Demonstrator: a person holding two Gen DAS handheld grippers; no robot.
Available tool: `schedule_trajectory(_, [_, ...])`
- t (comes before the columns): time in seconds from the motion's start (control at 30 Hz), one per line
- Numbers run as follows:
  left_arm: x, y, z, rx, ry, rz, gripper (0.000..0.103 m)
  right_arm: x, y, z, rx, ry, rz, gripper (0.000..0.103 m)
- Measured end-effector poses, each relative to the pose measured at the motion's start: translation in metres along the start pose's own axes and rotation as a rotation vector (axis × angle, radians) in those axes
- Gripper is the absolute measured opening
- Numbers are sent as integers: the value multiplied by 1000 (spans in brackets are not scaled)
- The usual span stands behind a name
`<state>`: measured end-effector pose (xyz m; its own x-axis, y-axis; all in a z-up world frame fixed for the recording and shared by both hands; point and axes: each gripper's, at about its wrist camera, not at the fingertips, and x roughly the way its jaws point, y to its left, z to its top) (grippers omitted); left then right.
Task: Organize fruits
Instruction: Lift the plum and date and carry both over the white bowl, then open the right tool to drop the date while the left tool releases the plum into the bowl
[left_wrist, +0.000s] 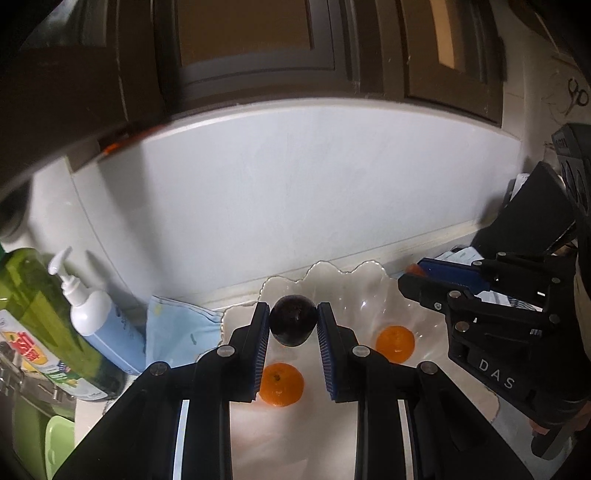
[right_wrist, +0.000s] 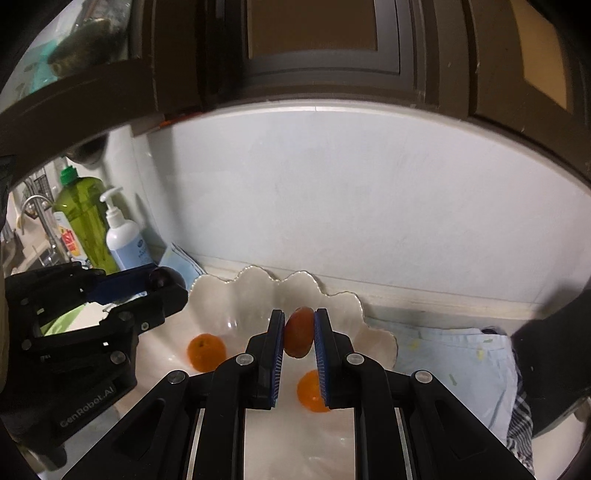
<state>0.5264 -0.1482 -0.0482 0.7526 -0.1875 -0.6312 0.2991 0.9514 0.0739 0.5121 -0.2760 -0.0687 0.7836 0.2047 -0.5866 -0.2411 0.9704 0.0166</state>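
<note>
Both grippers hang over the scalloped dish (right_wrist: 376, 332), the left gripper (left_wrist: 293, 325) clamped on a dark plum (left_wrist: 293, 325) and the right gripper (right_wrist: 299, 332) on a reddish fruit (right_wrist: 298, 332), likely to set them beside two oranges (right_wrist: 206, 351) already inside.

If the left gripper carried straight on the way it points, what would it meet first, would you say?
Probably the scalloped white glass bowl. The left gripper, shut on a dark round plum, points down over its inside, where two small oranges lie to either side. Depth is uncertain.
</note>
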Motion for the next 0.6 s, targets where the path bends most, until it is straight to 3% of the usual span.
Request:
schedule_trajectory(0.47, [57,9,1,-45,151,-49,27,53,-19,3,61,141,4,18])
schedule_trajectory(0.6, [65,8,-1,-53,160,-52,27,59,-23,1,70,155,-13,18])
